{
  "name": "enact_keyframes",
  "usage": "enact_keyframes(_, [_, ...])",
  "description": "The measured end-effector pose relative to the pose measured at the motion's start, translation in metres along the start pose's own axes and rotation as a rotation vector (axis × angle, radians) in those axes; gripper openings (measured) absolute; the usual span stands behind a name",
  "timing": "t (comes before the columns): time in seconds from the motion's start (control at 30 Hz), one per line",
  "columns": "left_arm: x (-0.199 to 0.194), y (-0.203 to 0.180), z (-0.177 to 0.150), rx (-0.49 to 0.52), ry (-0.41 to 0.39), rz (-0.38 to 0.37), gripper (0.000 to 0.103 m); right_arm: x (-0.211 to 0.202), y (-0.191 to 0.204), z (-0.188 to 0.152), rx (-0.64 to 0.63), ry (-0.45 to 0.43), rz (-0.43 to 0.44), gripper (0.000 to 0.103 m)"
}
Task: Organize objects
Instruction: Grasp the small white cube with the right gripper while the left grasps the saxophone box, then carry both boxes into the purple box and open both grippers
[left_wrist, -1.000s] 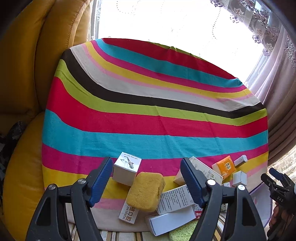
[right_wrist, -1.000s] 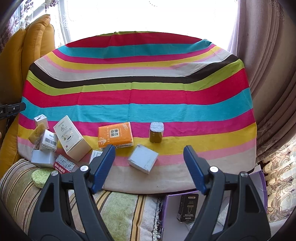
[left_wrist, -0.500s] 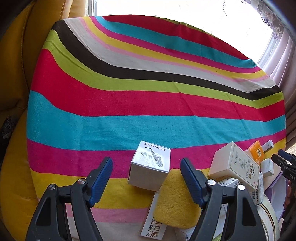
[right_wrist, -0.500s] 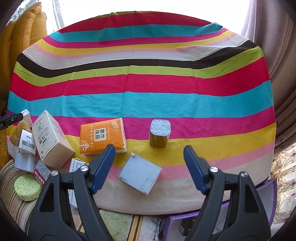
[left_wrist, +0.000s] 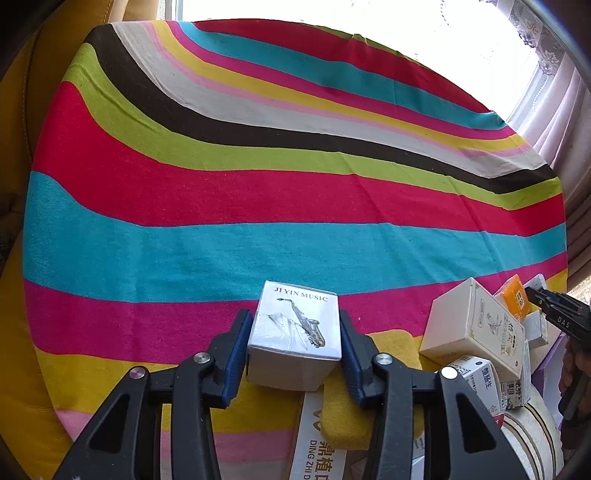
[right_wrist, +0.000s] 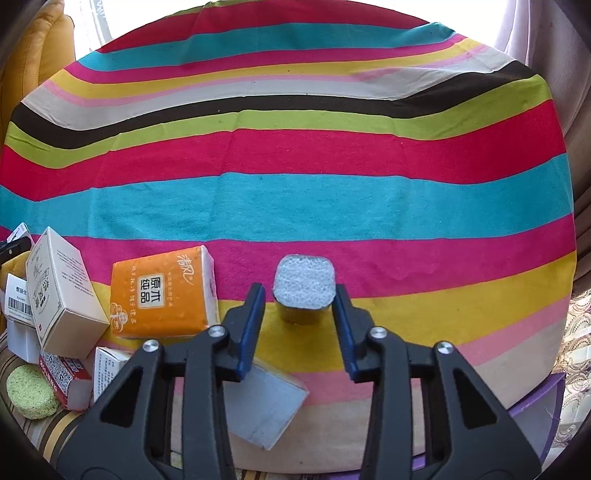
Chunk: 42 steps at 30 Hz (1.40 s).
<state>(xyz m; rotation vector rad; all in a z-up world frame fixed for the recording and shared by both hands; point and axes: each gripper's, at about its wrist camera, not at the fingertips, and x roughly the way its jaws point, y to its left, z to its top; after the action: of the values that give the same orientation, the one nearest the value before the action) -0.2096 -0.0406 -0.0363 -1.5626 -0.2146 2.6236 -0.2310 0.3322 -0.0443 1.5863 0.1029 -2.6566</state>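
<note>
A white box (left_wrist: 295, 325) printed "JI YIN MUSIC" with a saxophone stands on the striped cloth (left_wrist: 258, 206). My left gripper (left_wrist: 294, 317) has both blue pads against its sides, and the jaws are closing. In the right wrist view a small block with a grey scrub top and olive body (right_wrist: 303, 286) stands on the yellow stripe. It sits between the fingers of my right gripper (right_wrist: 299, 290), whose jaws are closing. The right pad is at its edge, and a sliver of cloth shows beside the left pad.
An orange tissue pack (right_wrist: 162, 295), a cream box (right_wrist: 62, 295), a grey box (right_wrist: 266, 402), a red box (right_wrist: 62, 373) and a green round sponge (right_wrist: 29, 391) crowd the near left. A yellow sponge (left_wrist: 343, 417) lies on a long carton (left_wrist: 317, 443). Yellow sofa (left_wrist: 22, 92) at left.
Both grippers came down toward the cloth. The left jaws went from wide apart to closed on the white music box. The right jaws narrowed around the grey-topped block.
</note>
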Motion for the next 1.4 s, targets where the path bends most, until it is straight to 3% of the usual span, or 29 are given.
enact_keyframes(0.37, [-0.016,0.011,-0.008,-0.06,-0.043,-0.005,0.045,-0.027,0.01,-0.008,-0.001,-0.045,0.03,0.033])
enact_keyframes(0.57, [-0.047,0.016,-0.016,-0.085,-0.123,0.019,0.045,-0.052,0.029,-0.021,-0.044,-0.068,0.074,0.033])
enact_keyframes(0.8, [-0.069,0.012,-0.033,-0.107,-0.155,-0.01,0.045,-0.08,0.043,-0.041,-0.074,-0.091,0.107,0.033])
enact_keyframes(1.13, [-0.105,-0.019,-0.056,-0.067,-0.202,-0.061,0.045,-0.12,0.034,-0.072,-0.041,-0.132,0.101,0.033])
enact_keyframes(1.4, [-0.118,-0.07,-0.069,0.022,-0.199,-0.126,0.045,-0.141,0.013,-0.097,-0.005,-0.15,0.072,0.033])
